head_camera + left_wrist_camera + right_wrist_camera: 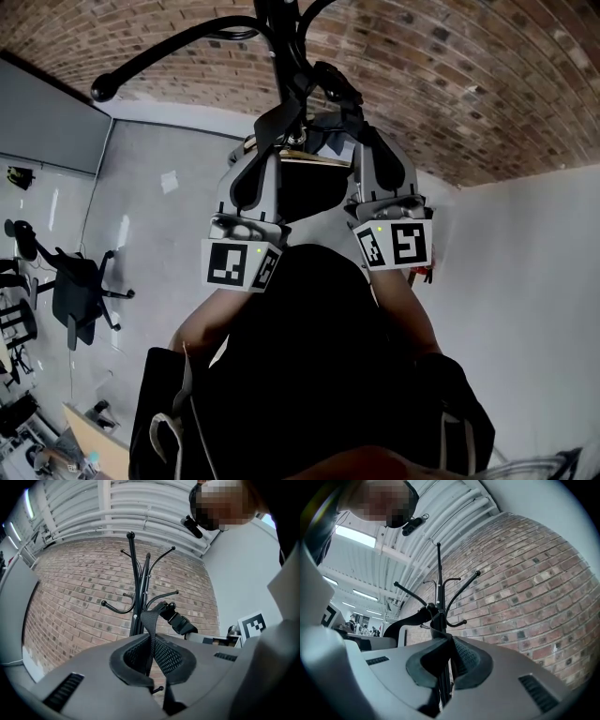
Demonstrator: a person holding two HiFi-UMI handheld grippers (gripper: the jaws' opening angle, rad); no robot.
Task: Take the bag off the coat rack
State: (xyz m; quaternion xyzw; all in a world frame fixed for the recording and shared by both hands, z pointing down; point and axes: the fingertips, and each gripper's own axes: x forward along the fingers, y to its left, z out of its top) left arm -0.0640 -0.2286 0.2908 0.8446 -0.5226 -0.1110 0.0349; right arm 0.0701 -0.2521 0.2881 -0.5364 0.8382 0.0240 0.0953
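A black coat rack (136, 588) stands against a brick wall, its curved hooks (169, 56) spreading at the top of the head view. A large black bag (309, 356) hangs below both grippers. In the left gripper view, my left gripper (151, 656) is shut on a black webbing strap (151, 627) that runs up to a buckle (180, 620) by a hook. In the right gripper view, my right gripper (449, 660) is shut on another black strap (440, 639) that loops over a rack hook (427, 613). Seen from the head, both grippers (277, 141) (361, 131) reach up close to the pole.
The brick wall (450, 84) is behind the rack, with a white wall (525, 281) to the right. A black office chair (75, 291) stands at the left on the grey floor, beside a grey panel (47, 122). A wooden desk corner (94, 436) shows at the lower left.
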